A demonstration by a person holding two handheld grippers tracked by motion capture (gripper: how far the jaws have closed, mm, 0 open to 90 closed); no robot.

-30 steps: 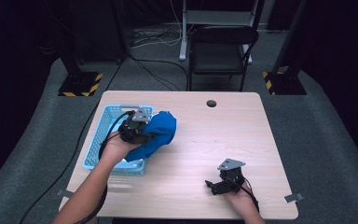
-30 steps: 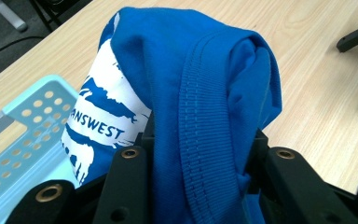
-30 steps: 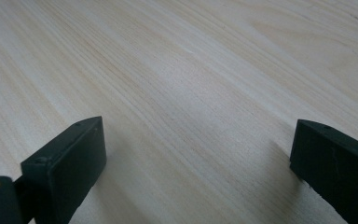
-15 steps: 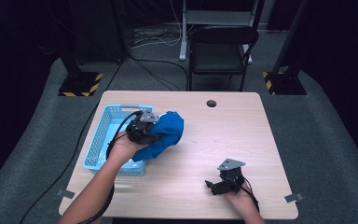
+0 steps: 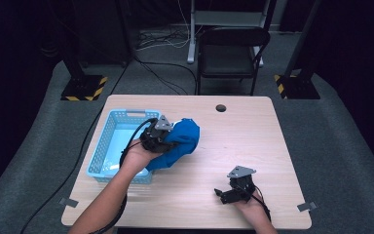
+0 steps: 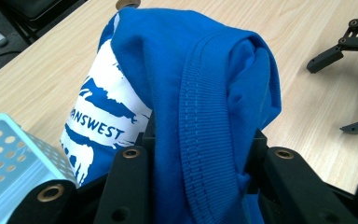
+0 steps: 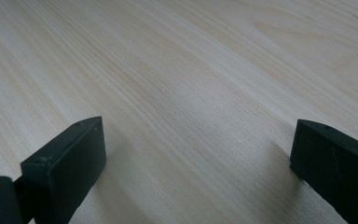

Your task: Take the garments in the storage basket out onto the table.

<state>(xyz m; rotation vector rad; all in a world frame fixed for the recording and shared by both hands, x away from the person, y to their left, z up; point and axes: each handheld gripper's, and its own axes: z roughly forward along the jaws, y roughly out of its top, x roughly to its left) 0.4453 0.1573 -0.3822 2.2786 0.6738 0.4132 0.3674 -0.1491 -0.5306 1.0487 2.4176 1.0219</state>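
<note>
In the high view, the left claw (image 5: 161, 136) clamps a bunched blue cotton T-shirt with white print (image 5: 180, 141) left of centre, beside the light-blue perforated plastic basket (image 5: 108, 156) on the pale wooden worktop (image 5: 253, 141); the right claw (image 5: 229, 192) rests lower right. The left gripper view shows fabric pinched between the jaws. The right gripper view shows jaws spread wide over bare wood.

A rectangular table of pale wood (image 5: 272, 146), with a small round hole (image 5: 220, 107) near its far edge, is seen on a grey carpeted floor (image 5: 350, 146). A light blue perforated plastic basket (image 5: 108, 146) is set on its left part. Bare wood grain is shown in the right gripper view.
</note>
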